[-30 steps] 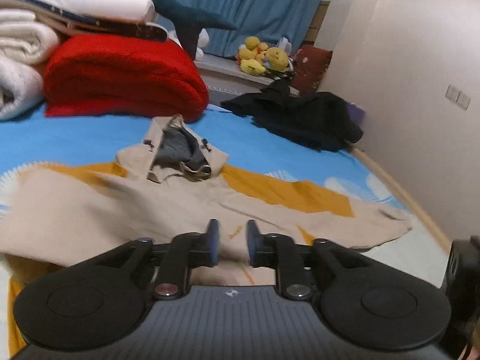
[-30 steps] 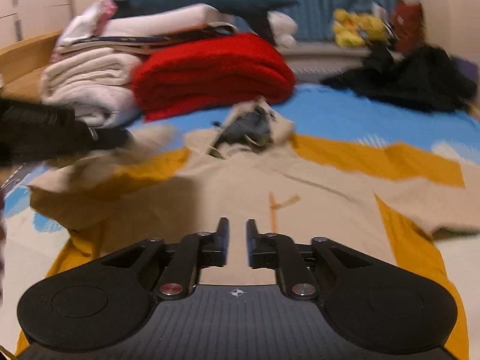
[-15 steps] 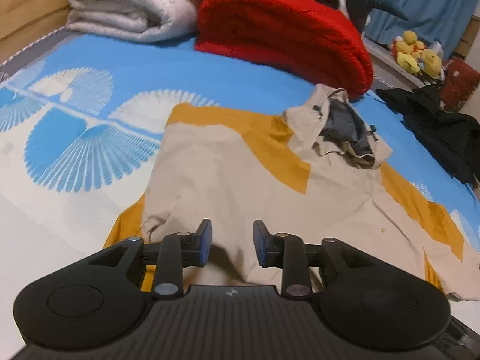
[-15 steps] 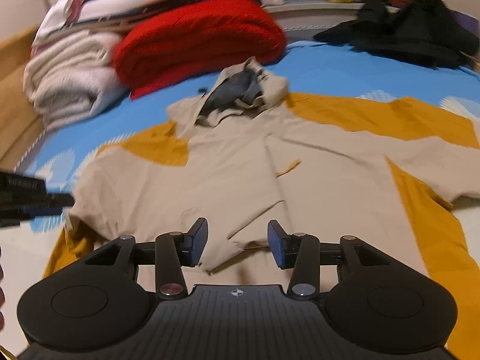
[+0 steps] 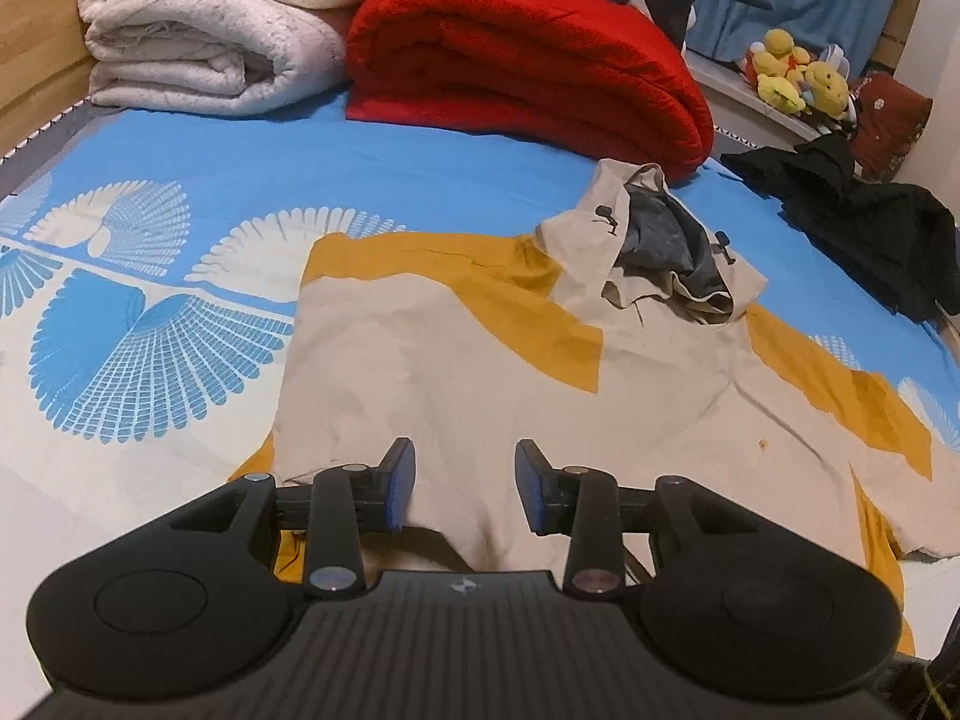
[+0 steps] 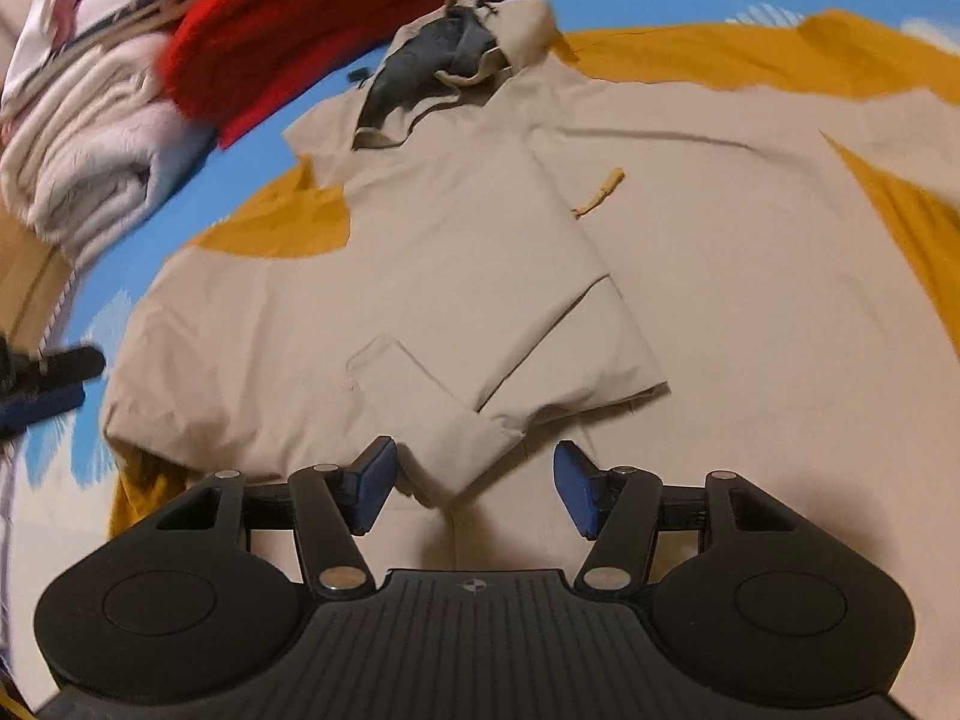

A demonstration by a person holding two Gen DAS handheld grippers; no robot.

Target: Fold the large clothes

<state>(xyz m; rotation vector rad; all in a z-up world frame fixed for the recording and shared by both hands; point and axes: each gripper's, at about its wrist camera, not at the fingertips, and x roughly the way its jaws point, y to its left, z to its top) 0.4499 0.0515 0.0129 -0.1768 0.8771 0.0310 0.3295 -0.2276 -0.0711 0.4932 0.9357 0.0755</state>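
Observation:
A large beige and mustard hooded jacket [image 5: 456, 384] lies spread on the bed, its grey-lined hood [image 5: 666, 258] toward the far side. Its left sleeve is folded across the chest, the cuff [image 6: 444, 438] lying near the hem. My left gripper [image 5: 465, 489] is open and empty just above the jacket's left lower part. My right gripper [image 6: 474, 483] is open and empty, with the folded cuff lying between its fingers. The left gripper also shows at the left edge of the right wrist view [image 6: 42, 384].
The bed [image 5: 150, 324] has a blue and white fan-patterned sheet. Folded white blankets [image 5: 210, 36] and a red blanket [image 5: 528, 60] are stacked at the head. A black garment [image 5: 864, 216] lies at the far right. Plush toys [image 5: 798, 78] sit on a ledge.
Both grippers opened wider and let go of the left sleeve, which now lies folded over the chest. The left gripper swung left; the right gripper dropped closer to the jacket.

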